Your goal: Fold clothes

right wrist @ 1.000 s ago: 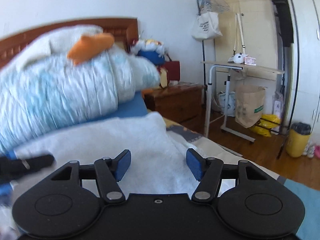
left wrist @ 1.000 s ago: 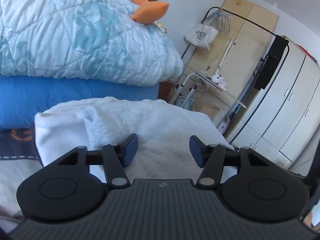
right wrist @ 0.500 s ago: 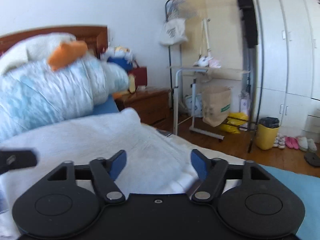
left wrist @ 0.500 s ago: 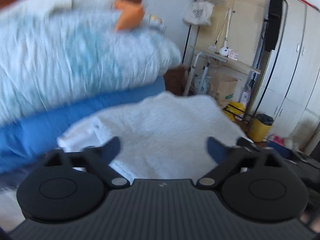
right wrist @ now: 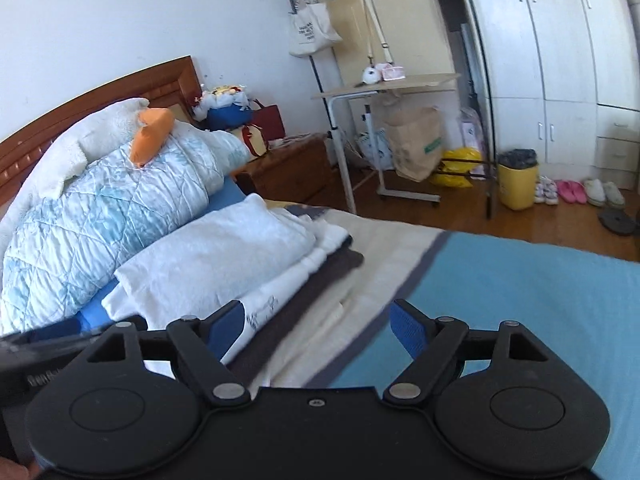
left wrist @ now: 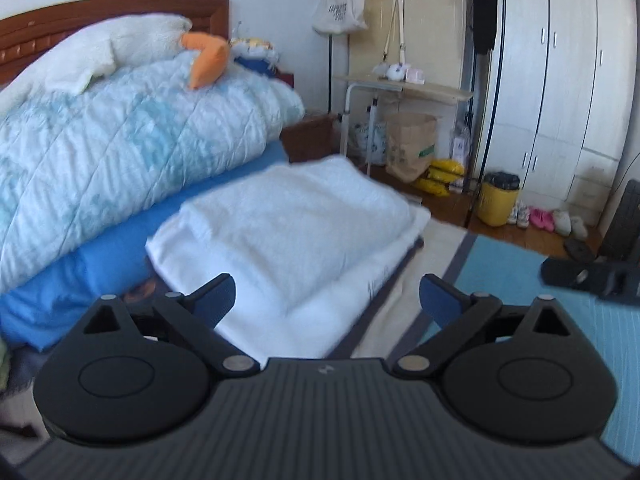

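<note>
Resting on the bed (right wrist: 520,280), a stack of folded clothes (left wrist: 296,236) is seen in both wrist views, set against the blue pillow (left wrist: 92,272) under the pale blue quilt (left wrist: 120,144). White fluffy folded piece (right wrist: 216,256) is on top; below it a white layer with a small print (right wrist: 264,304), then a dark grey layer (right wrist: 304,292) sticking out toward the bed's edge. Stack is squared but the lower layers are stepped out past the top one.

Left gripper (left wrist: 327,294): jaws spread wide, just been opening, nothing between them; the pads are held above the near edge of the stack, no contact seen. Right gripper (right wrist: 316,324): jaws also spread, just been opening further, nothing pinched; left pad is seen over the printed layer, right pad over the striped bed cover. Contact with cloth cannot be told from that view.

Each gripper is partly caught in the other's view: right one at the right edge of the left view, left one blurred at the lower left of the right view.

Background: wooden headboard (left wrist: 120,12), orange plush (left wrist: 208,60) on the quilt, rolling table (right wrist: 384,84), tote bag (right wrist: 312,28) on the rack, paper bag (right wrist: 416,144), yellow bin (right wrist: 518,184), white wardrobe (right wrist: 560,60).
</note>
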`<state>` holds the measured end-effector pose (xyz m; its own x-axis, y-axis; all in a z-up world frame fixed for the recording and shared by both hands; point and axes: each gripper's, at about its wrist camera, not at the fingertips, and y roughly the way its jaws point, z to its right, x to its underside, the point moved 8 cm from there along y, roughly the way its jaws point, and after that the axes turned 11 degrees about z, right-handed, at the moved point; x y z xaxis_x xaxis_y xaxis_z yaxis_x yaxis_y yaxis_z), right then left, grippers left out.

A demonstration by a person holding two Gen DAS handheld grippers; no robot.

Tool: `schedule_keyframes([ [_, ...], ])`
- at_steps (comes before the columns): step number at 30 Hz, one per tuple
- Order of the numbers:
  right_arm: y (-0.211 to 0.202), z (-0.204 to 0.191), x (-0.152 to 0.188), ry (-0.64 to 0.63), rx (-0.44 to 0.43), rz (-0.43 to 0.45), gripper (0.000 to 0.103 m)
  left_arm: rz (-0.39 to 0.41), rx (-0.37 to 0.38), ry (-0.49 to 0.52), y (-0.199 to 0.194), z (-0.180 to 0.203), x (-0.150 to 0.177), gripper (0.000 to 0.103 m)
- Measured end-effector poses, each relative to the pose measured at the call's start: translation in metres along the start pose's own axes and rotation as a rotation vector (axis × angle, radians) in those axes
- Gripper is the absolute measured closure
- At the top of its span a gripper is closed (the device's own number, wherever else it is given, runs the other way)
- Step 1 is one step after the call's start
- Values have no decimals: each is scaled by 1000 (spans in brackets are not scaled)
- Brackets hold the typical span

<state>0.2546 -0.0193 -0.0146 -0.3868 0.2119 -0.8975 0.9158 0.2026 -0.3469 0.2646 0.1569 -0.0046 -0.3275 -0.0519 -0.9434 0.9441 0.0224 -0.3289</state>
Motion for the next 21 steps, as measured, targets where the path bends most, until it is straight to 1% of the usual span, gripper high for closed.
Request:
schedule_keyframes([
  [2,-13,2,6,13,1,-12,19,-29,-8,-10,-10,2,10,1],
  [5,-31,3,15,-9,2,-37,19,-51,-3,6,-23,10,19,1],
  [9,-52,4,22,-20,36,-30,19,-55,33,34,-43,26,30,1],
  [12,-66,5,27,-8,49,-41,19,-63,48,19,-55,33,38,1],
  [15,-82,2,29,-3,47,-22,19,-57,46,21,-66,42,41,1],
  [17,-91,-1,31,0,37,-11,19,-51,72,31,-75,51,41,1],
  [19,-97,-4,34,-1,45,-6,19,-43,93,44,-82,58,40,1],
  [21,-103,-6,36,1,58,1,19,-40,93,59,-88,61,39,1],
])
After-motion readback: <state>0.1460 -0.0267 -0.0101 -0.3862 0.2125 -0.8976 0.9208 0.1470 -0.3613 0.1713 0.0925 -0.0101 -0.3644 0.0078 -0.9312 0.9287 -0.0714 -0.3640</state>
